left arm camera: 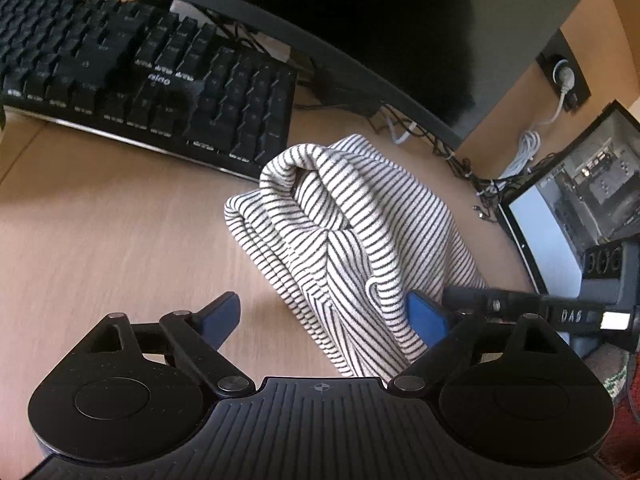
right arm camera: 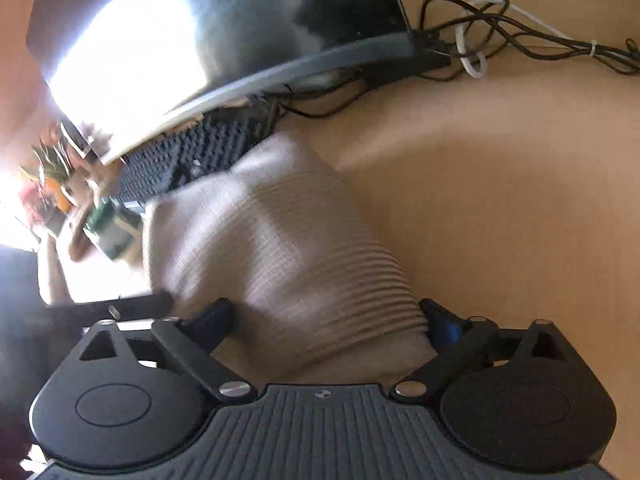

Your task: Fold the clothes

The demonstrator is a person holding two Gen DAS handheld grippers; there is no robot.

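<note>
- garment: white knit top with thin black stripes (left arm camera: 344,236), bunched in a heap on light wooden desk (left arm camera: 120,232), just beside black keyboard (left arm camera: 140,76).
- left gripper (left arm camera: 326,314): jaws apart, cloth between them.
- right gripper (right arm camera: 334,320): jaws apart, cloth between them; view blurred.

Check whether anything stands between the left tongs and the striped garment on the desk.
Nothing visible does. The striped garment lies bunched on the desk, its near edge already between the open fingers of the left tongs. The keyboard sits farther back, off the path.
</note>
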